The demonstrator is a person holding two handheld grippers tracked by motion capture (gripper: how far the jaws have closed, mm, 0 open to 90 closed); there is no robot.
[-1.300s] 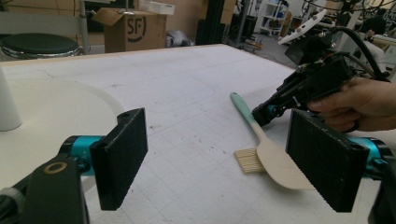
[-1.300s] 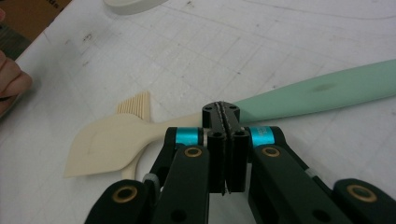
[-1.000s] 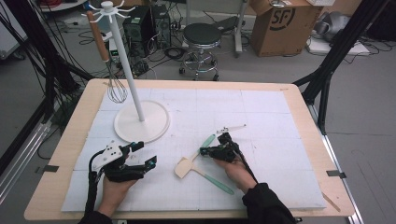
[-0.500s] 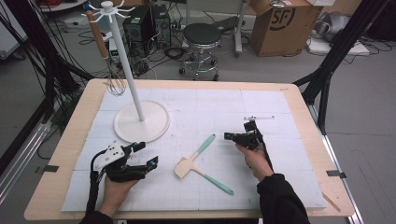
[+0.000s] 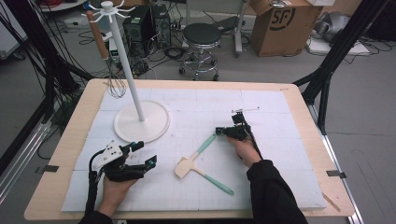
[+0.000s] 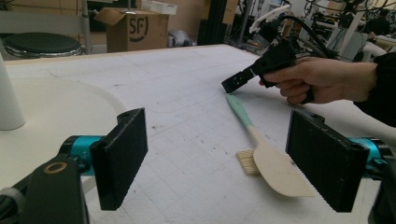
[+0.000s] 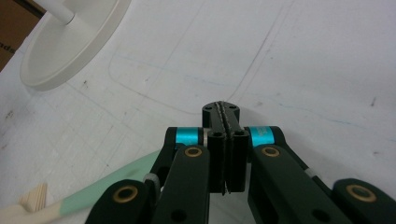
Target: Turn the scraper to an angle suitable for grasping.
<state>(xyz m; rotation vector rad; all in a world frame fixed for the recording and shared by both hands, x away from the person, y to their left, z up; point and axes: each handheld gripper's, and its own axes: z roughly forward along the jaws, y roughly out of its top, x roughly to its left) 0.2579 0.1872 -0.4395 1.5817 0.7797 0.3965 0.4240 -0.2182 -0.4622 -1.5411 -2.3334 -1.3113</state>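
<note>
A spatula with a cream blade and a mint-green handle lies mid-table, crossing a second green-handled utensil. From the left gripper view the spatula covers a small wooden brush head. My right gripper is shut with nothing in it, its tip just beside the far end of the spatula handle. It shows too as the right gripper and, jaws pressed together, the right gripper. My left gripper rests open near the front left, and the left gripper holds nothing.
A white utensil stand rises from its round base at the back left. A whisk with a wooden handle hangs from it. The base lies ahead-left of the right gripper. A white mat covers the wooden table.
My right hand has shifted to the right and farther up the table, ending with its shut tip by the spatula handle's end. The utensils and my left gripper have stayed put.
</note>
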